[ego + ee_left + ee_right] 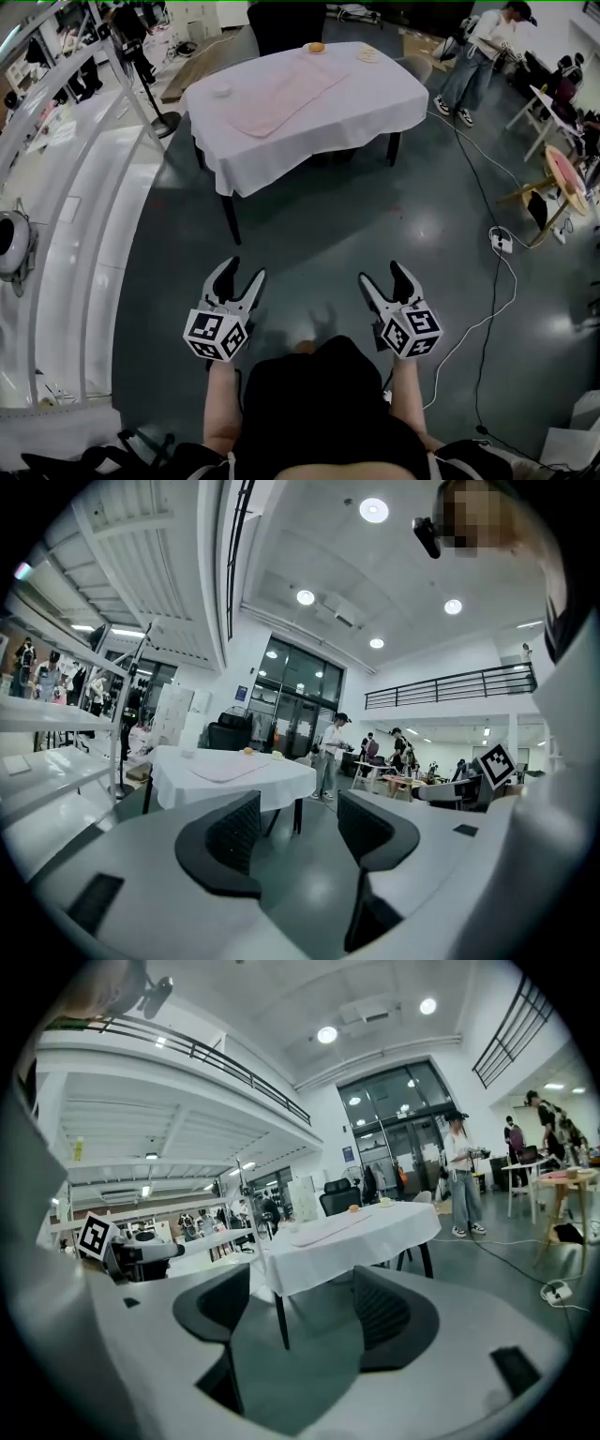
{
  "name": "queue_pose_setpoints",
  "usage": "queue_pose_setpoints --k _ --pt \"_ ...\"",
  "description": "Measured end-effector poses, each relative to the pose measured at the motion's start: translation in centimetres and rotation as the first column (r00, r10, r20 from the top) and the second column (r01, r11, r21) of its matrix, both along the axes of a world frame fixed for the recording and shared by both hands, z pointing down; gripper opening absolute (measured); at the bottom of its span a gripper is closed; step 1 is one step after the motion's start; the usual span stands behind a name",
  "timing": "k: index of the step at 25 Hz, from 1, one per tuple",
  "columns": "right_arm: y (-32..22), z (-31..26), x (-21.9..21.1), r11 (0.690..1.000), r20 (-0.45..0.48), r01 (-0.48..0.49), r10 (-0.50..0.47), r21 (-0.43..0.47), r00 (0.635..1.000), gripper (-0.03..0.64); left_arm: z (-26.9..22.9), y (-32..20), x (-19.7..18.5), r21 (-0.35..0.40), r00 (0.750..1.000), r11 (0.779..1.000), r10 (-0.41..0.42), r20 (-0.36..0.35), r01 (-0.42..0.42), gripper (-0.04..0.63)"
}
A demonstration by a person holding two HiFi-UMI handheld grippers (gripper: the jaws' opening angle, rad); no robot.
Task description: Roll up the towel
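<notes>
Spreading under everything, a dark, glossy grey floor (pixel 375 225) is seen, and well ahead of the person a rectangular worktop draped in a white cloth (pixel 375 103) is set on it. Laid flat and fully unrolled along the middle of that worktop is the pale pink rectangular towel (pixel 286 94). It is touched by neither tool and shows only in the distance in both gripper views.

Down near the person, the grey-and-black left tongs with the marker cube (pixel 246 269) are held above bare floor. Their jaws are spread wide, and only floor and the far-off worktop are framed between them. Just alongside, the matching right tongs (pixel 381 273) are held the same way, jaws wide apart and nothing gripped. Both tools are kept well apart from the worktop.

Now the small stuff on the cloth. A small white round dish (pixel 221 90) is placed near the towel's left side. An orange round item on a little plate (pixel 316 48) is set by the towel's far end, and a second small white plate (pixel 367 54) is placed just to its right.
</notes>
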State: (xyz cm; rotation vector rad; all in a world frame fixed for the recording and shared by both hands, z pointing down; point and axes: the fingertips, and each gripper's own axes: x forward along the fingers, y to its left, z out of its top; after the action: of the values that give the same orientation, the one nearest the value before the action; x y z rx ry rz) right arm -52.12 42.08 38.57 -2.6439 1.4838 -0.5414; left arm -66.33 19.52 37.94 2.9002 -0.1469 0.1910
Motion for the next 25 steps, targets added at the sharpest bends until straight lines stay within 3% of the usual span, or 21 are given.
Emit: queue_pose_setpoints --k 6,13,25 --pt "-0.1 1.3 1.5 1.000 0.034 -0.010 0.011 -0.021 0.999 0.360 1.6 0.3 1.1 -0.022 0.999 1.000 0.012 0.036 -0.011 0.262" --pt "-3.2 2.6 5.4 0.999 0.051 0.041 -0.040 -0.018 0.998 0.360 2.7 -2.7 3.3 -0.038 0.997 0.997 -0.069 0.038 0.071 0.262" --pt "-9.8 0.5 20.6 0.990 0.016 0.144 -0.144 0.007 0.989 0.360 -0.3 -7.7 15.6 0.003 0.983 0.983 -0.185 -0.008 0.185 0.263"
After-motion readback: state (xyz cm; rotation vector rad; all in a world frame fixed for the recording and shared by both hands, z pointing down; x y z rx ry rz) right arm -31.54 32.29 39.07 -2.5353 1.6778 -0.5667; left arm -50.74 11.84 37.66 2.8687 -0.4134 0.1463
